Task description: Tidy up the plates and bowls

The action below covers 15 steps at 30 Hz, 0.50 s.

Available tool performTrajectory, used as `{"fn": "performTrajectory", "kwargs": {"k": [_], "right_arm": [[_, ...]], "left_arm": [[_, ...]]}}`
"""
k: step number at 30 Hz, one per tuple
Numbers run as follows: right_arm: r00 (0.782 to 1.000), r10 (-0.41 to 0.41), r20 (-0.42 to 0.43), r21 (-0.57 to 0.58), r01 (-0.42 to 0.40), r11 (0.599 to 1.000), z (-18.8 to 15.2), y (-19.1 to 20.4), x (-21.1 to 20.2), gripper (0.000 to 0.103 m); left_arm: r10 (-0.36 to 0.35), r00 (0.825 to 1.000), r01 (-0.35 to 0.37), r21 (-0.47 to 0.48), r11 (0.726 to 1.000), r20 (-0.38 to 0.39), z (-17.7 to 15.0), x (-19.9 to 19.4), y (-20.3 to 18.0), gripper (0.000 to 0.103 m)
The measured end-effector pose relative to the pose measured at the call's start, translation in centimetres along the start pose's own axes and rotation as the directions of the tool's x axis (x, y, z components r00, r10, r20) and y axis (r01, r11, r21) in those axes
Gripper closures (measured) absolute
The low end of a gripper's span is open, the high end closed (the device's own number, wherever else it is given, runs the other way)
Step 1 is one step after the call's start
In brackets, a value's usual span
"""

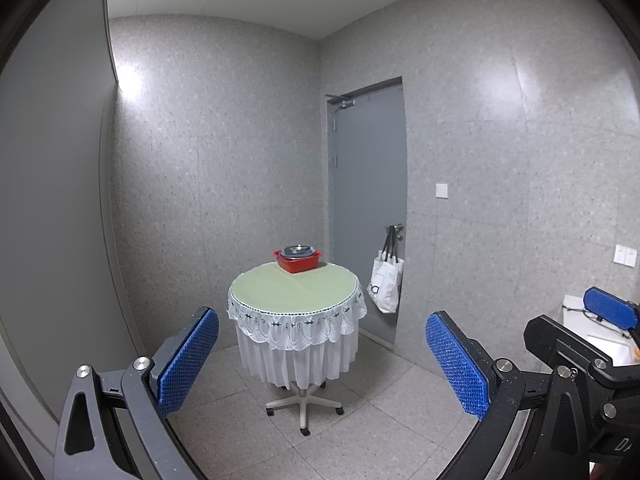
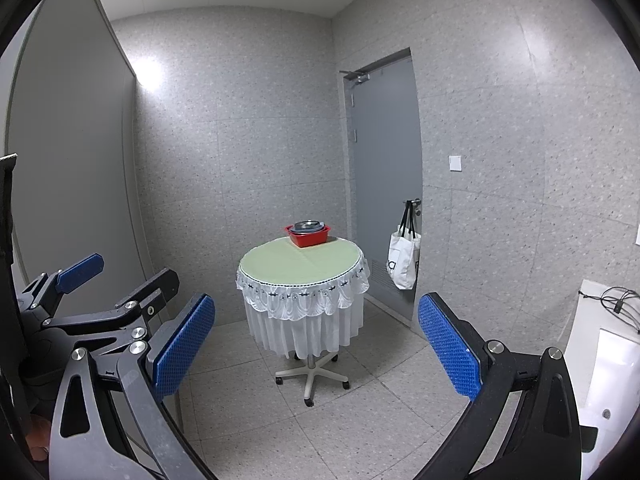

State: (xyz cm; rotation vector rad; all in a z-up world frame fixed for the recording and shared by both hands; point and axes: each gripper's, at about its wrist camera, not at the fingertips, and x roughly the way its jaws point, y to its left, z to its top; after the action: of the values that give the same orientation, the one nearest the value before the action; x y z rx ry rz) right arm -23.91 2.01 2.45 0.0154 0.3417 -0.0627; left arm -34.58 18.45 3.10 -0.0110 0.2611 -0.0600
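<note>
No legible text on tote bag (image 2: 403, 261)

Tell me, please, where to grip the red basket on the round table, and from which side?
Probably grip the red basket by its flared rim, coming from above at the near edge. The rim juts outward like a lip, while the dishes stacked inside fill the middle. It sits at the far side of the table. Both the left gripper and right gripper are open and far off.
</note>
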Motion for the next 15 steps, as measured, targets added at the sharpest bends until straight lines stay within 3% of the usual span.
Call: {"fn": "performTrajectory", "kwargs": {"k": [15], "right_arm": [[1.0,-0.004,-0.014,0.004,0.004,1.0,0.4,0.7,2.8,0.0]], "left_arm": [[0.006,1.0,-0.006,0.002,1.0,-0.001,0.5,3.6,0.8,0.0]]}}
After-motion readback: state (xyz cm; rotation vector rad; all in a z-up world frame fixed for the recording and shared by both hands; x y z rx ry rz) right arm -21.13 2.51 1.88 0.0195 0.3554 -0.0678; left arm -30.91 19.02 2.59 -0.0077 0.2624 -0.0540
